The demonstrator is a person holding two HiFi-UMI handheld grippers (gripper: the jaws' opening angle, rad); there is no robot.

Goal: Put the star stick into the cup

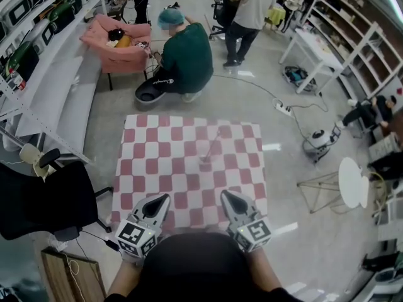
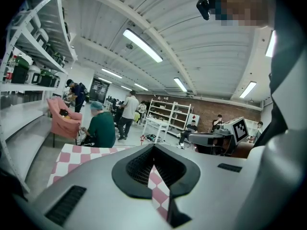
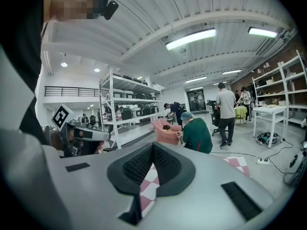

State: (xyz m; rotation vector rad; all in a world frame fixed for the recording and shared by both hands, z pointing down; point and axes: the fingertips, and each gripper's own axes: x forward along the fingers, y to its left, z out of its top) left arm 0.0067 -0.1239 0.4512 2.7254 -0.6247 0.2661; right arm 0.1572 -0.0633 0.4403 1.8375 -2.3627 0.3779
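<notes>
A small clear cup [image 1: 205,162] stands near the middle of the red-and-white checked table [image 1: 157,162]. A thin stick [image 1: 214,142] rises out of it and leans to the right; its lower end looks to be inside the cup. The stick's red star tip [image 2: 142,138] shows small above the left jaws. My left gripper [image 1: 165,198] and right gripper [image 1: 224,195] hover side by side over the table's near edge, well short of the cup. Both are shut with nothing held, and each points up over the table [image 2: 154,150] [image 3: 153,147].
A person in green [image 1: 182,58] crouches on the floor beyond the table, by a pink armchair [image 1: 119,43]. A black chair [image 1: 44,200] stands at the table's left. At the right are a round white stool [image 1: 352,181] and floor cables. Shelving lines both walls.
</notes>
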